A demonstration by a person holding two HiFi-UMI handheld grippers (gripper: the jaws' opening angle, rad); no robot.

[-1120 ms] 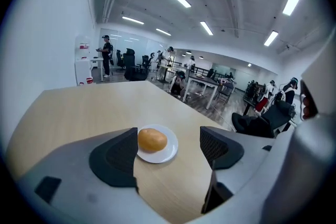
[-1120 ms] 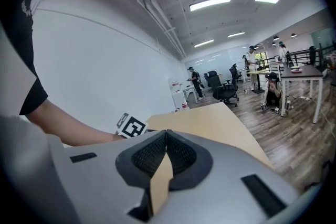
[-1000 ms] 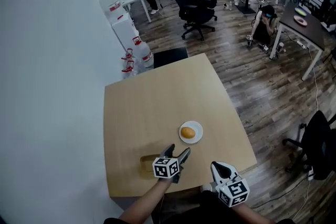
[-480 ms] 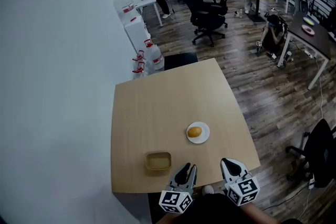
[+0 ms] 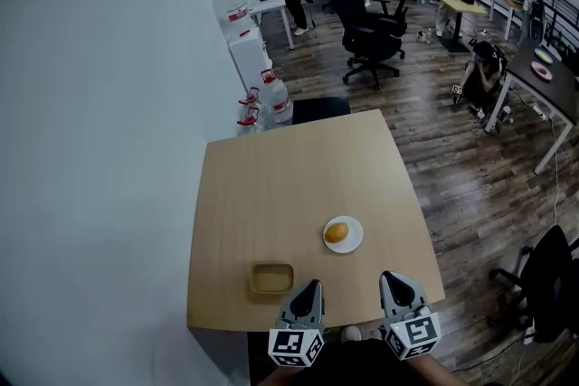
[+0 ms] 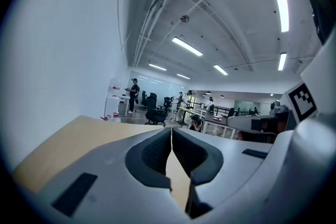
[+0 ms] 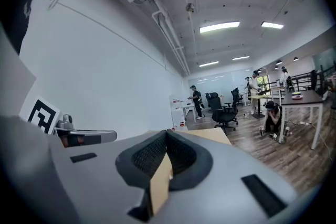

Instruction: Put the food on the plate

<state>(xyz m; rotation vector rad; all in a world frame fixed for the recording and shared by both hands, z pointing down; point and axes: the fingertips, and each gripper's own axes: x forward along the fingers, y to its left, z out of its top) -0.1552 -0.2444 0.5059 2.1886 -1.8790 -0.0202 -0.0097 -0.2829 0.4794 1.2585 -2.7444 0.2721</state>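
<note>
1. The food, a round orange-yellow lump, sits on the white plate, right of the middle of the table and towards its near edge.
2. It looks almost round from above, so I can make out no long axis and no way it points.
3. A second ago my left claw hung wide over the wooden tray. Now it is back at the near edge, pinched together on nothing.
4. My right claw is closed and empty too.
5. With the food plated and both claws clear, I judge the task done.
</note>
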